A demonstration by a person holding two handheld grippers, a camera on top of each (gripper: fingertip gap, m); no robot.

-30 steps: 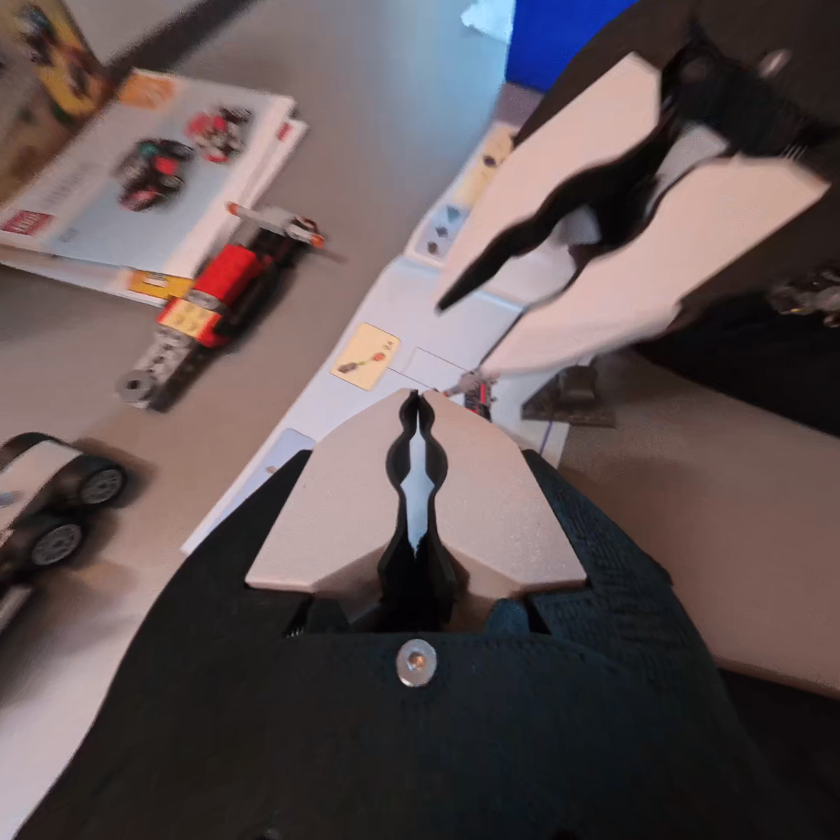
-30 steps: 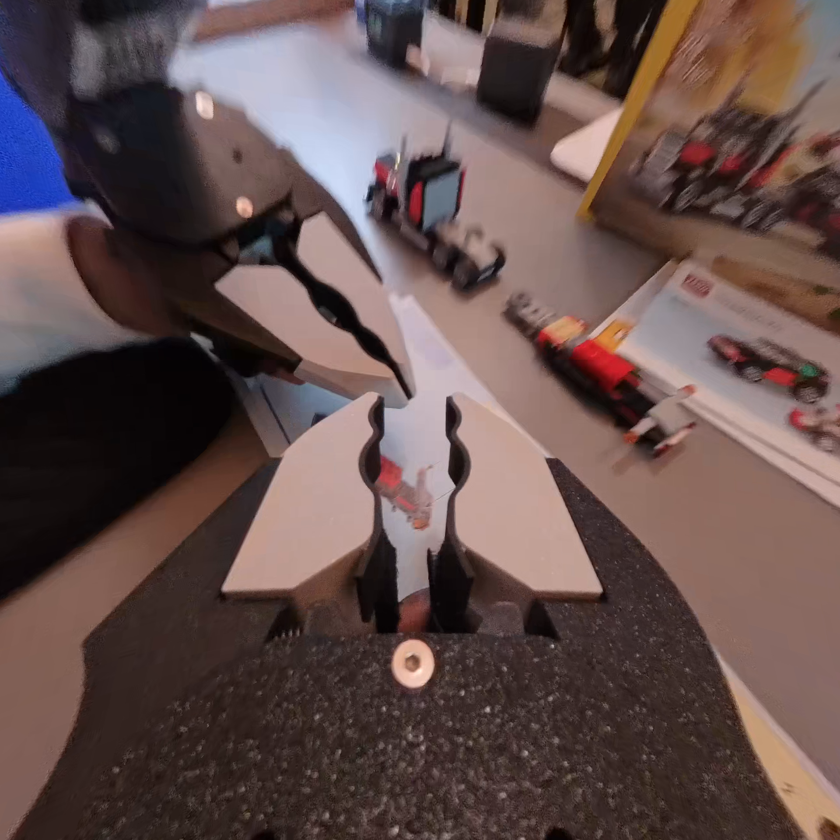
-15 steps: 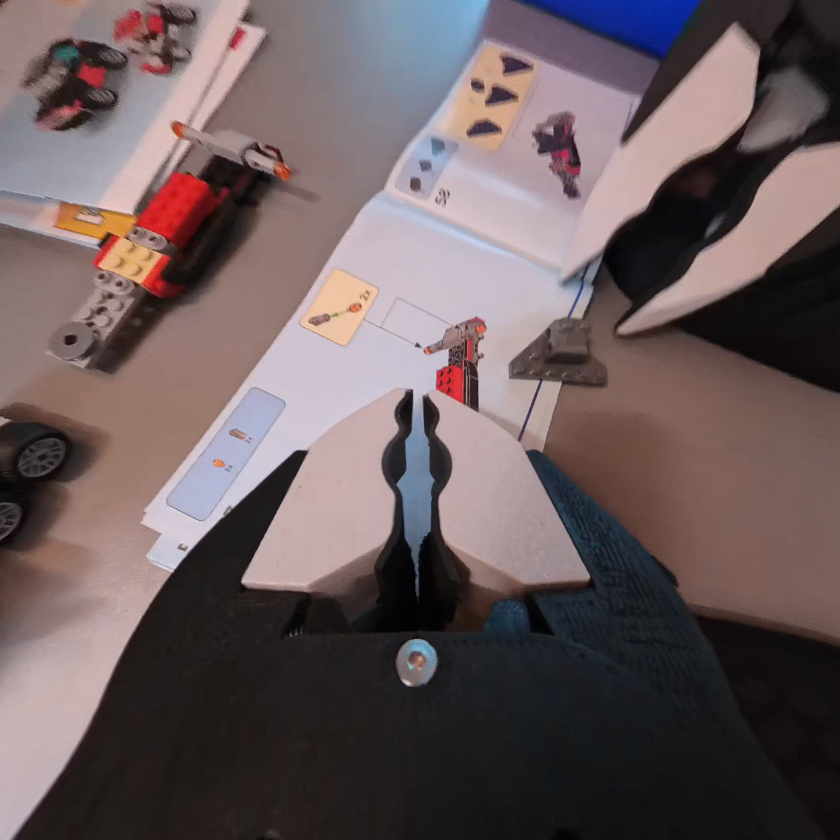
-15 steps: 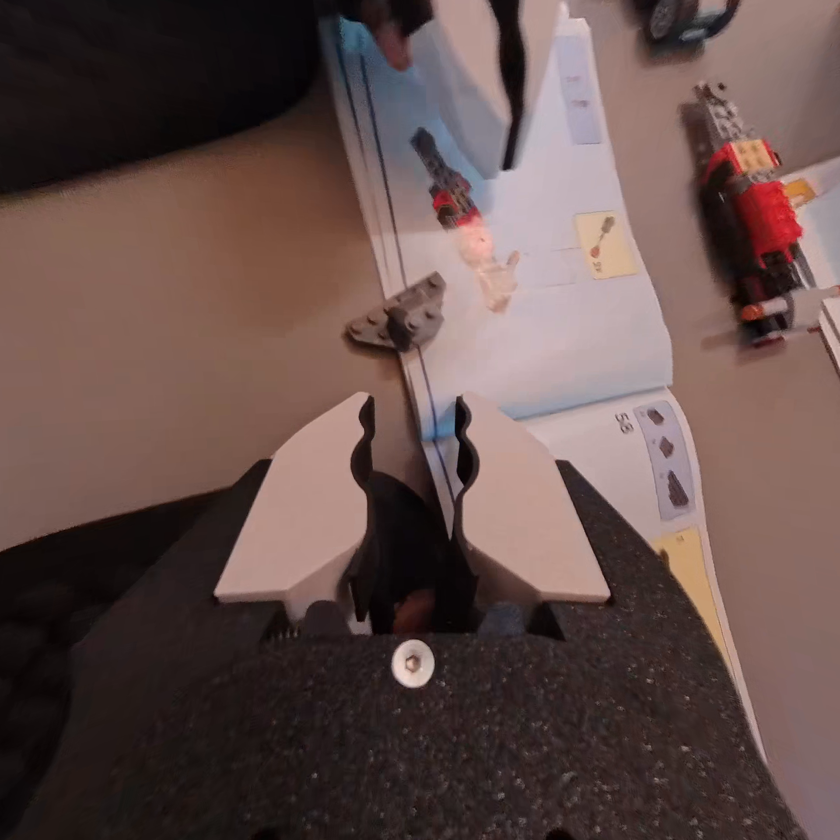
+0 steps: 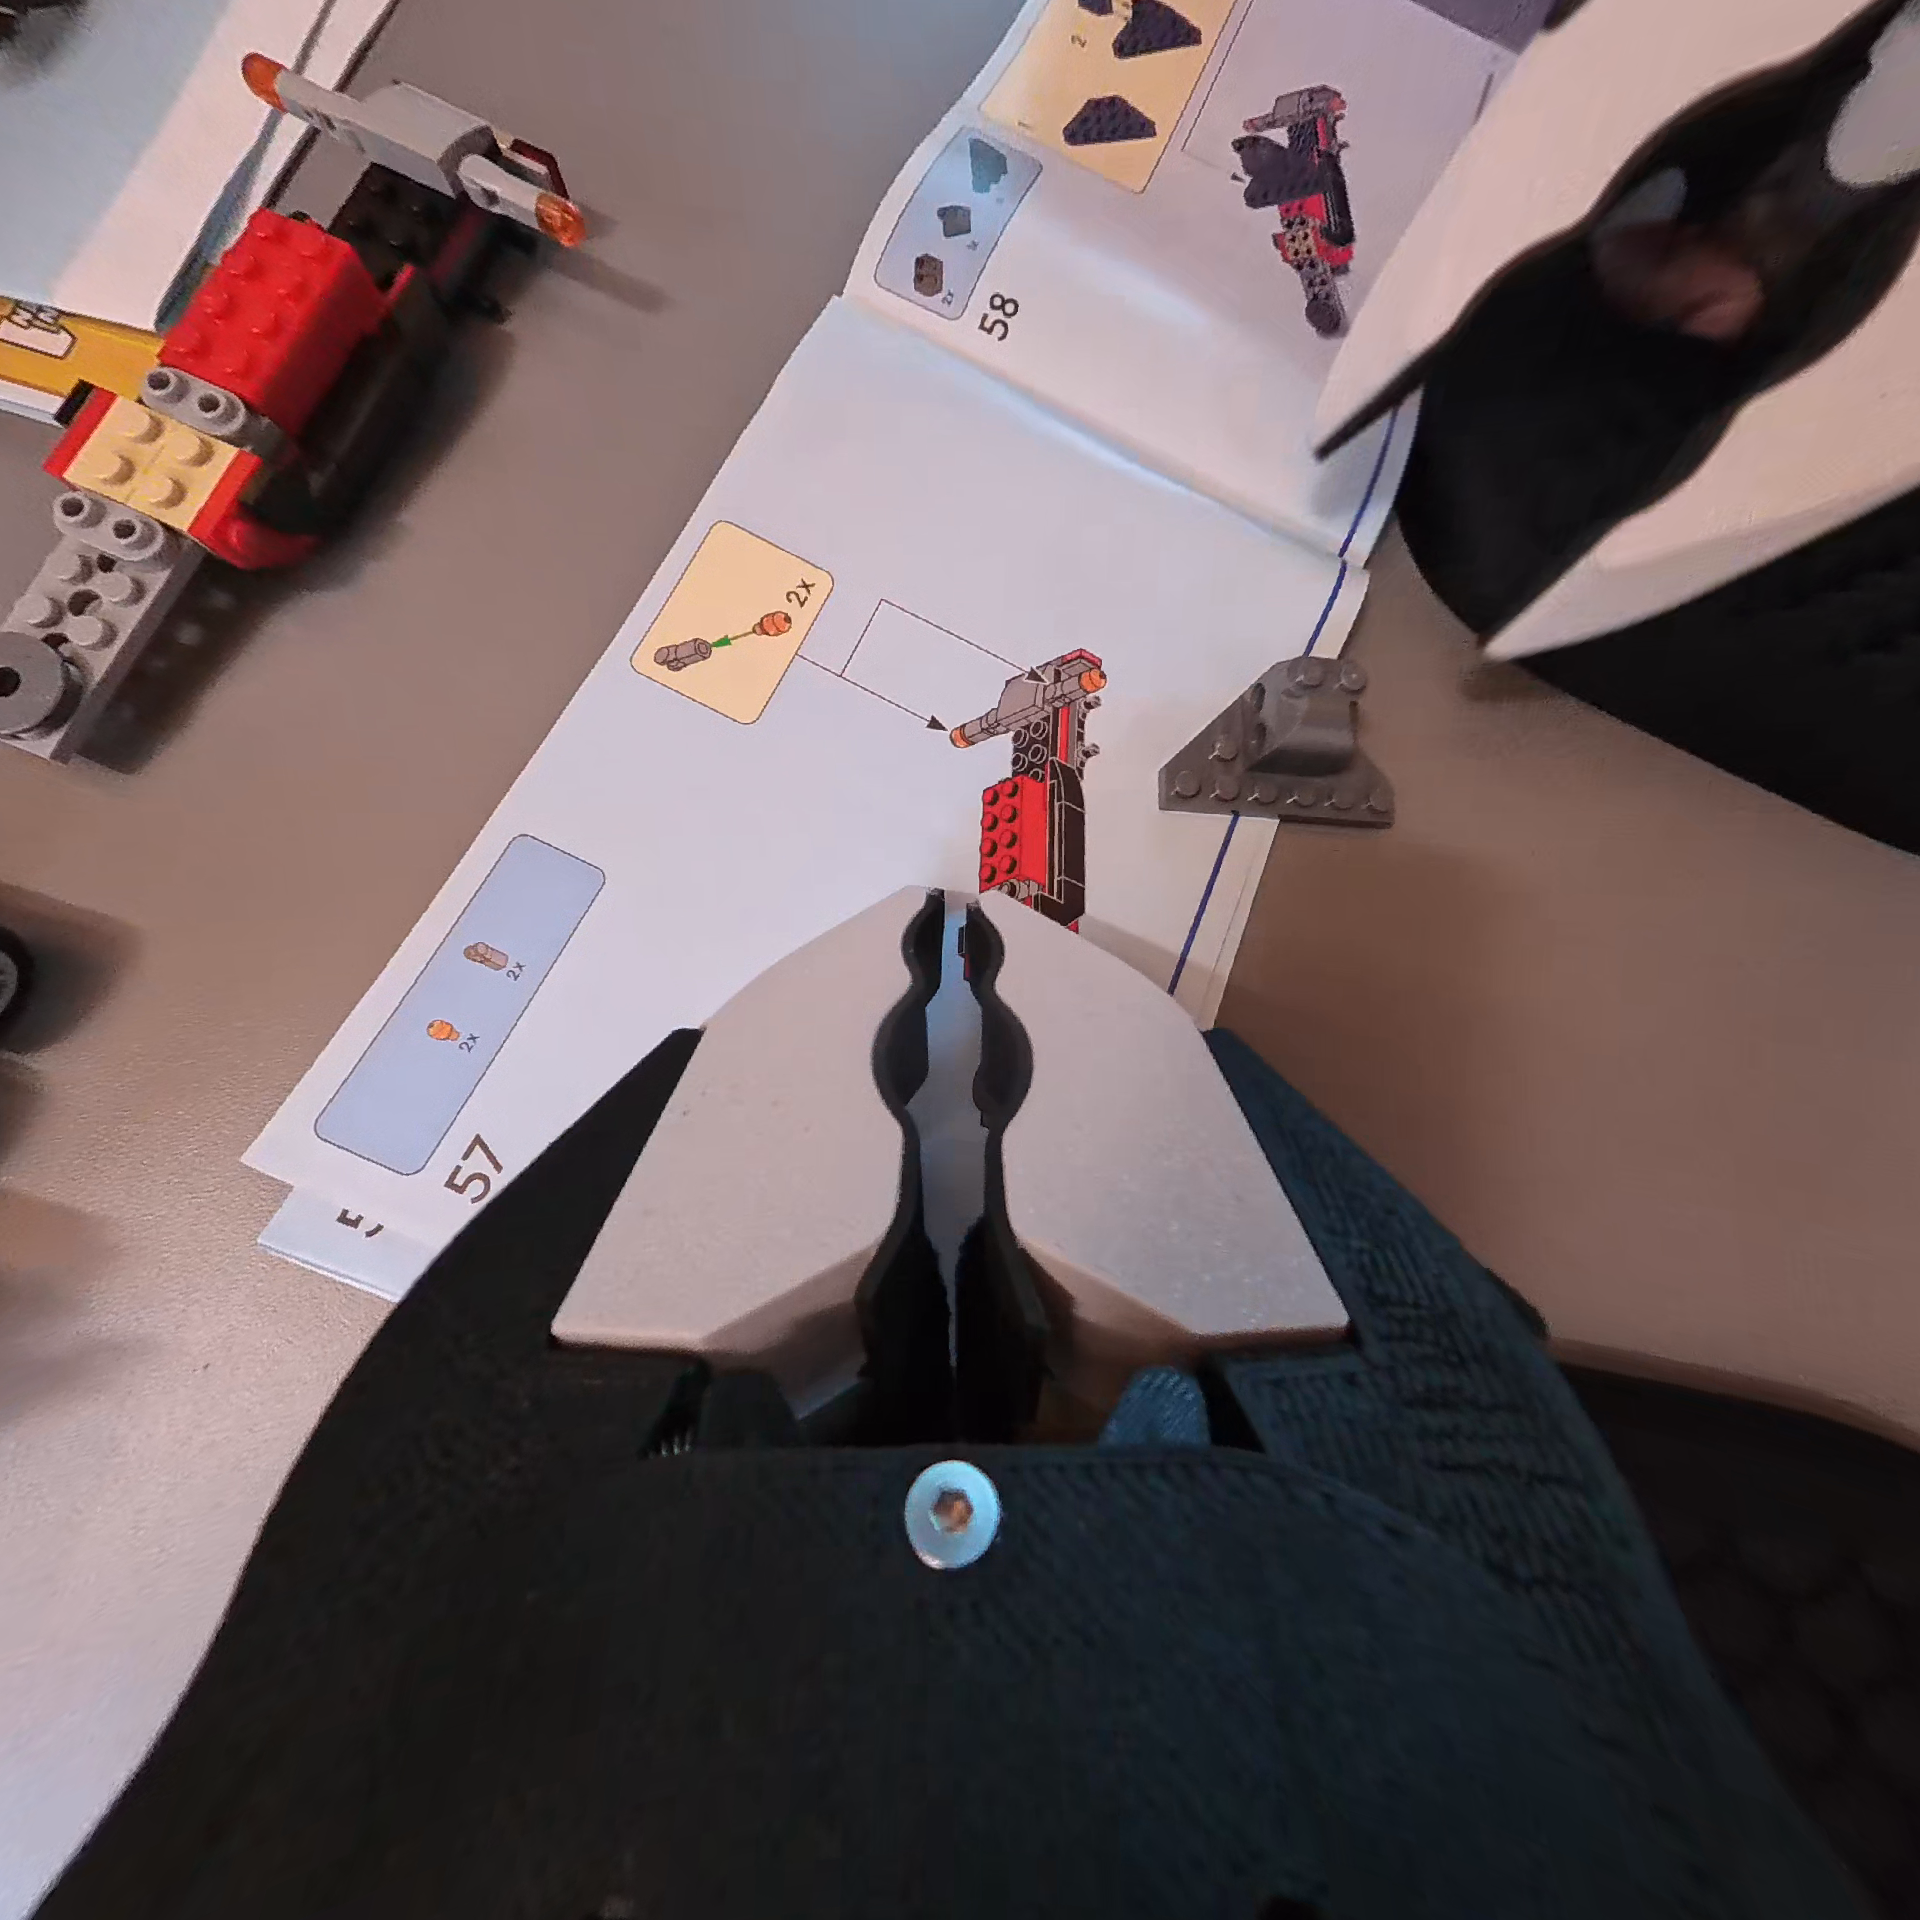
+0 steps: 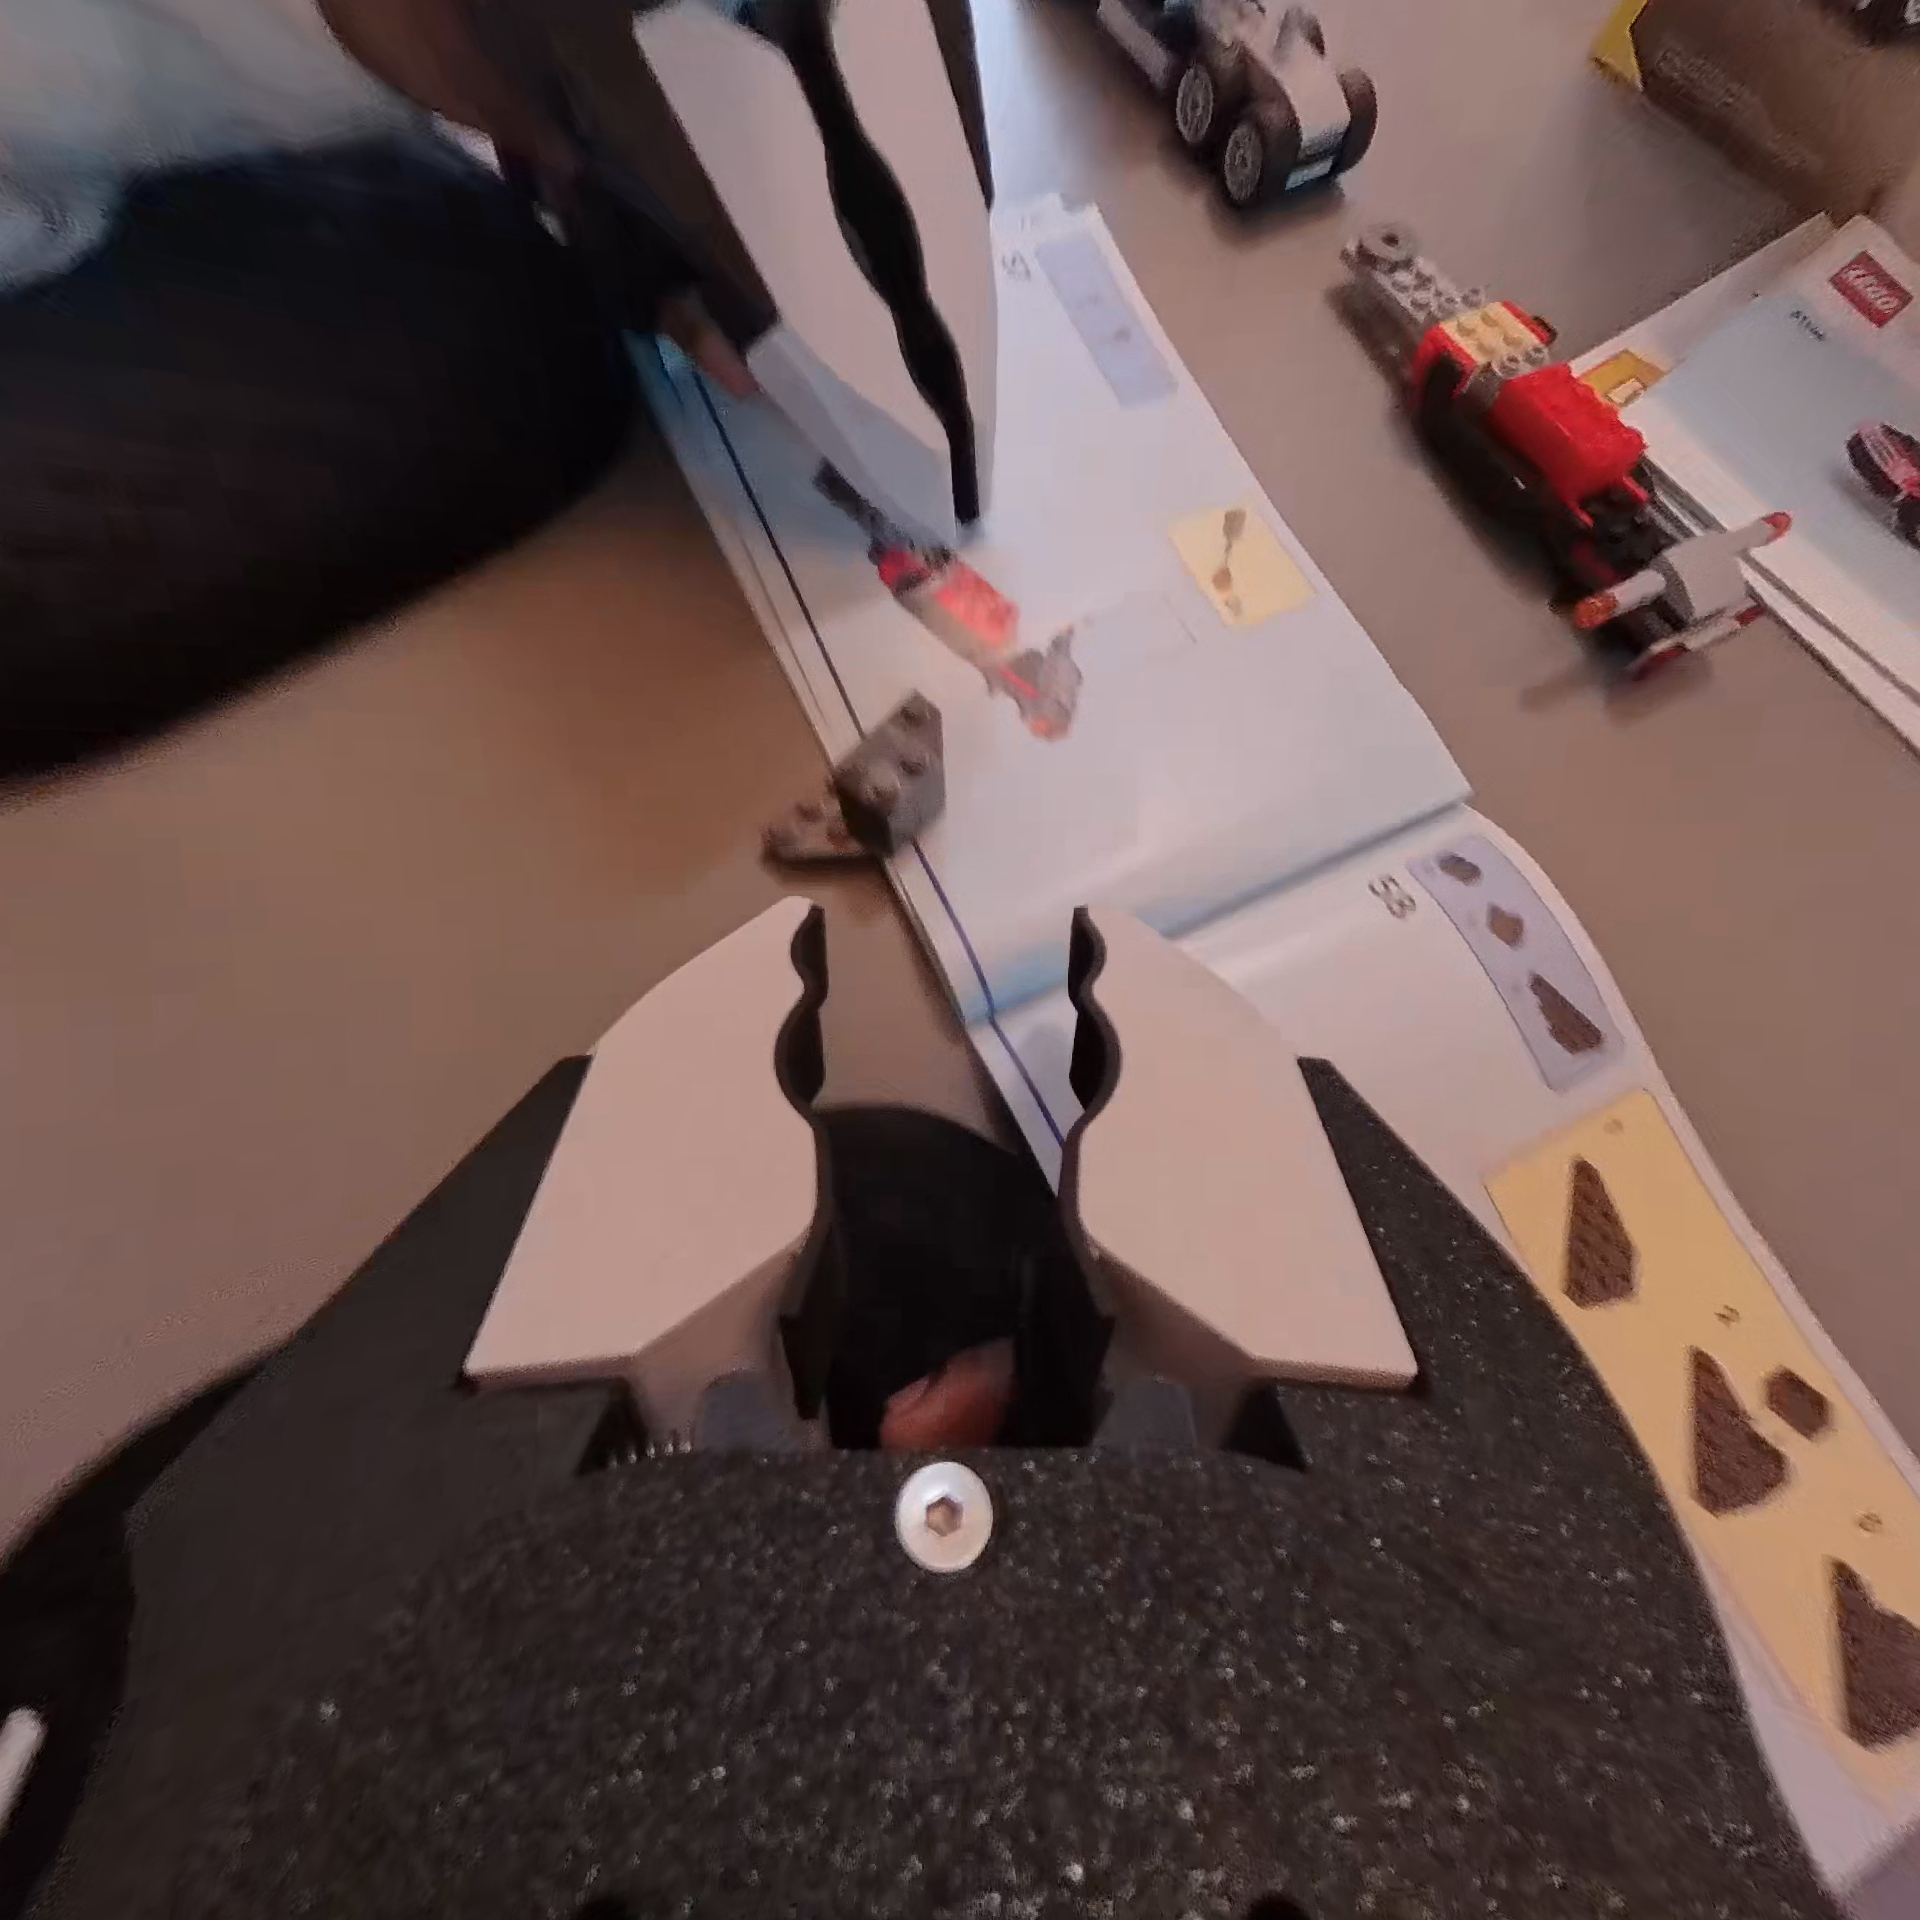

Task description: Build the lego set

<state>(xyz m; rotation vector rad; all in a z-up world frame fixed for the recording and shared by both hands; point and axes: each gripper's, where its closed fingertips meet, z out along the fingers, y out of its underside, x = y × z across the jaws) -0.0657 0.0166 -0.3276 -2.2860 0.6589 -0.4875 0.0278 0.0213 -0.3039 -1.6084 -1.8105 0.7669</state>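
Two grippers, both empty: left gripper (image 5: 953, 904) nearly closed over the booklet (image 5: 883, 499), right gripper (image 6: 943, 925) parted, grey wedge piece (image 6: 883, 779) at its 12 o'clock.

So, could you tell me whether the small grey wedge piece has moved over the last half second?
No. The grey wedge piece lies at the same spot on the instruction booklet's blue-lined edge, beside the printed red model; only the cameras shifted.

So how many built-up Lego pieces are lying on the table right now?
3 in view: a small grey wedge piece at the open booklet's edge, a red-and-black model beyond the booklet, and a wheeled vehicle farther off. Others may lie out of frame.
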